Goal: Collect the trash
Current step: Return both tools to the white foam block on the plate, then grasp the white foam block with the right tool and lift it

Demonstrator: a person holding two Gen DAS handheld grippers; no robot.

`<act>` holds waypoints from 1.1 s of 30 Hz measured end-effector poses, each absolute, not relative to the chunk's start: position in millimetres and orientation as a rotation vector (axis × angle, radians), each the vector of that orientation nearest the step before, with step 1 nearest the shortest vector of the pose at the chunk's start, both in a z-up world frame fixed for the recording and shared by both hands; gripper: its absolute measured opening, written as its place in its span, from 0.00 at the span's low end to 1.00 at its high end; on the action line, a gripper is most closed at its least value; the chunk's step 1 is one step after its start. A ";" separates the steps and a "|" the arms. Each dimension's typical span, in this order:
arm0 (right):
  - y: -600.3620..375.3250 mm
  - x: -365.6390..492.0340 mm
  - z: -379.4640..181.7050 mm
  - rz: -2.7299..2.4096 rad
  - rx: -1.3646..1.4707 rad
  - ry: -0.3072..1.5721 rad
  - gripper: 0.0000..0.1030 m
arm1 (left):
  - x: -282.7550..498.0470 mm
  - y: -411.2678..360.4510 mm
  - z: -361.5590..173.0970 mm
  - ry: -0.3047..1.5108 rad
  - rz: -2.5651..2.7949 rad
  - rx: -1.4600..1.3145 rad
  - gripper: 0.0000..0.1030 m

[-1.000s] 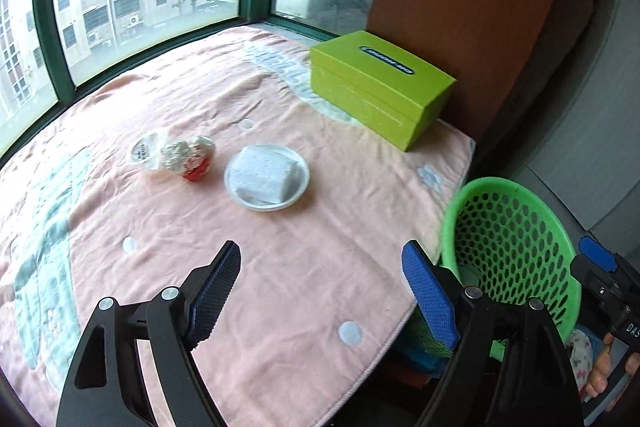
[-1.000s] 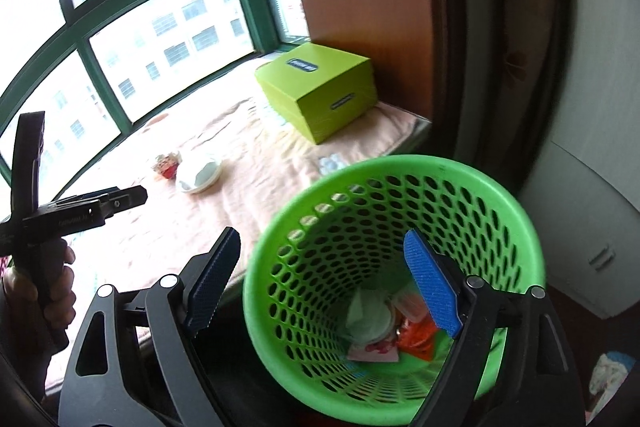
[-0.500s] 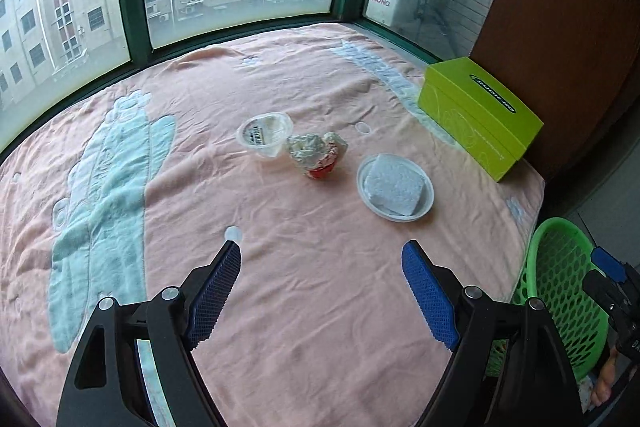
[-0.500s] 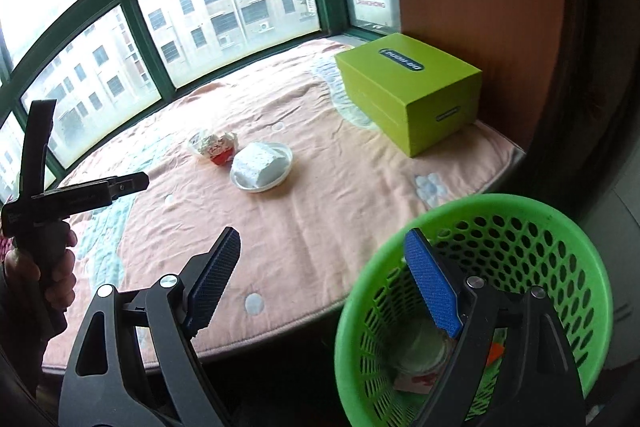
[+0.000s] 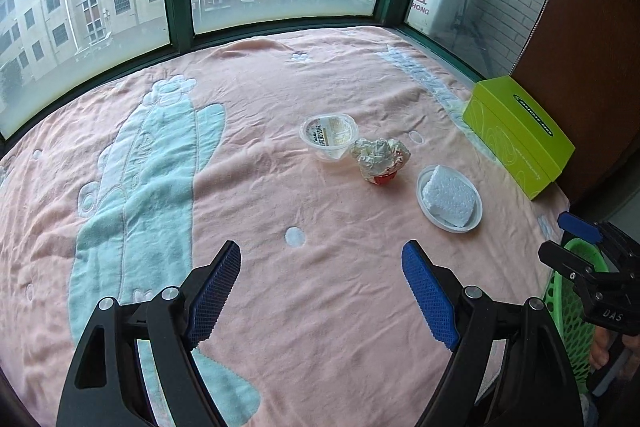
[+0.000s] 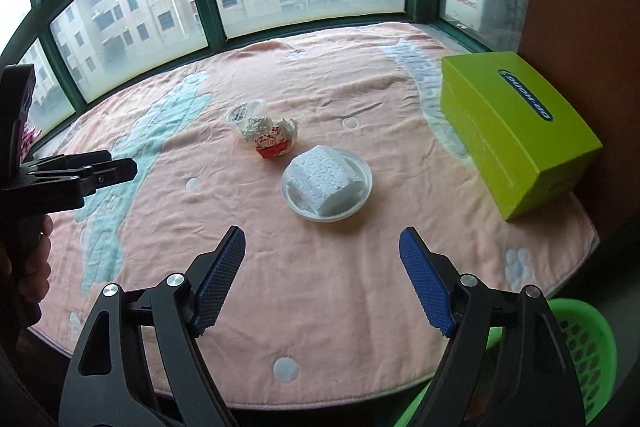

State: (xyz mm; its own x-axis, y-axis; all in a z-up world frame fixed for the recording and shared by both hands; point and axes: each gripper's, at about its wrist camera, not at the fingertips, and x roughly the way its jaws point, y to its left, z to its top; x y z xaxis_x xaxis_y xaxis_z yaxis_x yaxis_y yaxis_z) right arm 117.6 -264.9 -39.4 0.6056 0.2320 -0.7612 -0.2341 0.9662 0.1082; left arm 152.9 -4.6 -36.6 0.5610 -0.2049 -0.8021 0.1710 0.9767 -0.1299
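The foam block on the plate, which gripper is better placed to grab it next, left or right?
Right. The right gripper is open and points almost straight at the foam block. The left gripper, also open, sees it off to its right. The basket sits beside the right gripper too.

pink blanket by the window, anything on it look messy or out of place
Three bits of litter lie mid-blanket: a clear plastic cup tipped on its side, a crumpled foil wrapper touching it, and a white foam block on a white dish.

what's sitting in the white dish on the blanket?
A white foam block lies in the white dish, covering most of it; only the rim shows. Anything beneath the block is hidden. Both grippers, left and right, hang open, short of it.
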 end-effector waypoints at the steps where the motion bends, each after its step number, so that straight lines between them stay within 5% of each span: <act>1: -264.2 122.9 -40.9 0.276 -0.014 0.886 0.76 | 154.2 -3.3 -38.0 0.954 -0.217 -0.041 0.77; 33: -232.7 231.3 -119.1 0.498 -0.305 1.080 0.65 | 210.2 -2.9 -78.8 1.050 -0.174 -0.054 0.77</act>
